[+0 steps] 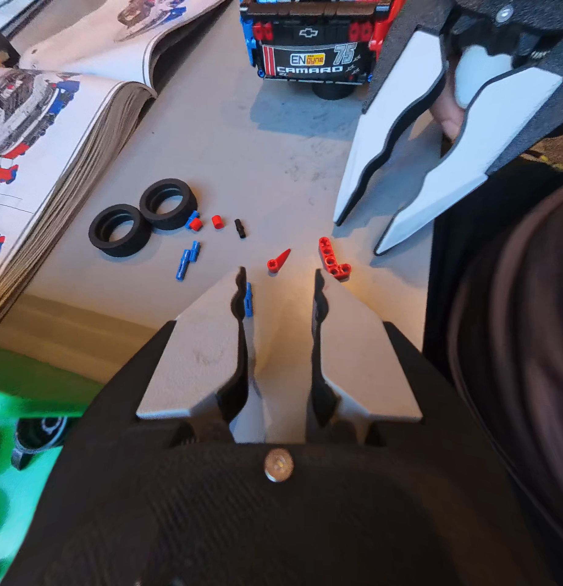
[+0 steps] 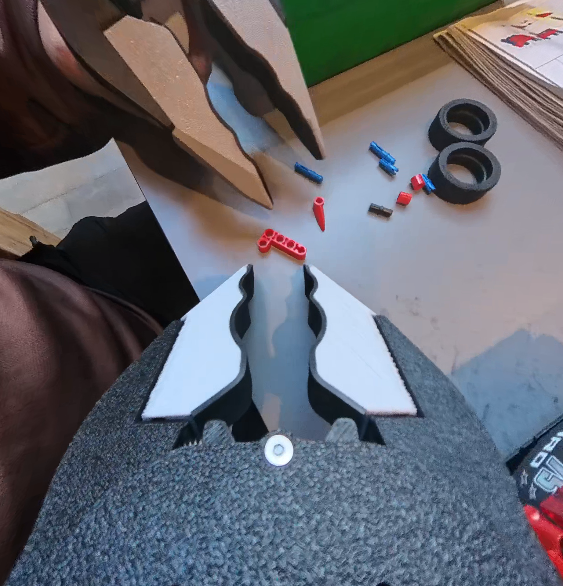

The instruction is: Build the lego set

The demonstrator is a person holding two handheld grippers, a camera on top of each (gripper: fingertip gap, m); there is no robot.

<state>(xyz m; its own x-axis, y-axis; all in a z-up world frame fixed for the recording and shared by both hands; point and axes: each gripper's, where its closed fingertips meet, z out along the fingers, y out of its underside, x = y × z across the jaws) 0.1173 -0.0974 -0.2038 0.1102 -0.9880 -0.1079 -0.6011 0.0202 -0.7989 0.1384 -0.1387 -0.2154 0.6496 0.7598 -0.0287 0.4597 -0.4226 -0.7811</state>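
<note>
- Left wrist view: the left gripper point(image 1: 278, 272) hangs low over the counter point(image 1: 274, 165) with its jaws apart and nothing between them. A blue pin point(image 1: 248, 299) lies just inside its left finger; contact cannot be confirmed from this angle.
- A red pointed piece point(image 1: 277, 261) lies at 12 o'clock of the gripper tips, and a red L-shaped beam point(image 1: 332, 258) at 1 o'clock.
- Two black tyres point(image 1: 143, 217) sit at 10 o'clock, with small red and blue pins beside them. The partly built car point(image 1: 308, 41) stands at the far edge; the open instruction book point(image 1: 51, 111) lies at upper left.
- Right wrist view: the right gripper point(image 2: 277, 266) is spread and empty, with the L-shaped beam point(image 2: 281, 244) directly at 12 o'clock, just ahead of the tips.
- Step in hand, as judged: selecting loose parts; no part is yet picked up.
- Next move: centre the jaws over one small part, lower to the counter and close squarely, since pins roll easily.
</note>
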